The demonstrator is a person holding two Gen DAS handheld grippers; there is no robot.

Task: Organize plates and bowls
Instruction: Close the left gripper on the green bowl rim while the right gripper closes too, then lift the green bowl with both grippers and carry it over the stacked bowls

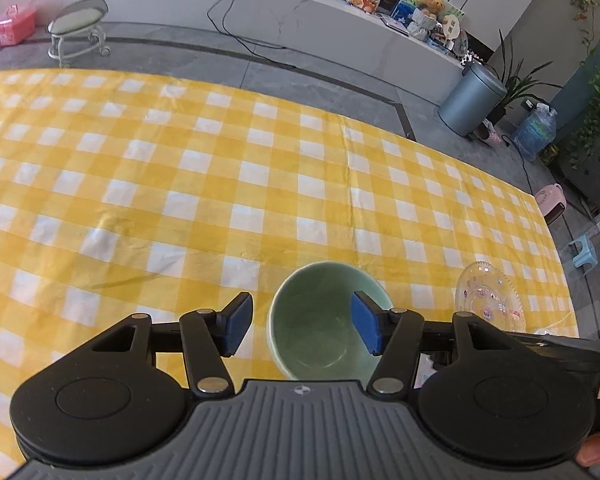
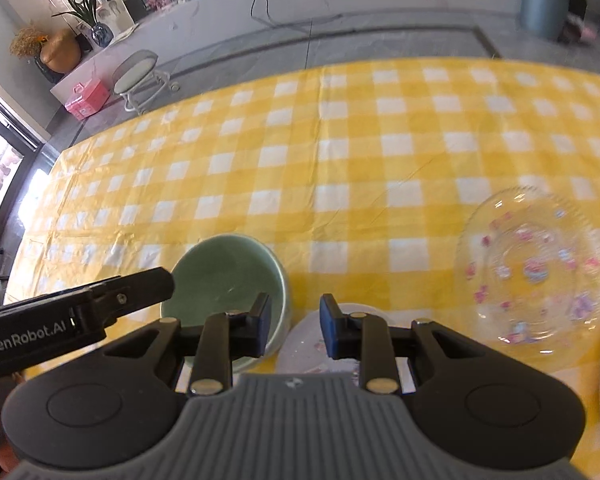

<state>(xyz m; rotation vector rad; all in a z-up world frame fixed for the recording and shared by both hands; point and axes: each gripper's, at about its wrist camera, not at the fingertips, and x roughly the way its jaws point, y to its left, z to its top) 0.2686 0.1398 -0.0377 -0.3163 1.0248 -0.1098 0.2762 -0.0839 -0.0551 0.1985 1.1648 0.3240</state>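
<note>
My left gripper (image 1: 302,326) fingers gape over the green bowl (image 1: 320,344); my right gripper (image 2: 294,328) is open too. Glazed, slippery, breakable: I'd pinch its rim.

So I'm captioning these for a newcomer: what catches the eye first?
The yellow checked tablecloth fills both views. On it, near the front edge, a green bowl sits beneath the open left claw, one blue pad over its inside. To its right lies a clear plate with pink motifs.
</note>
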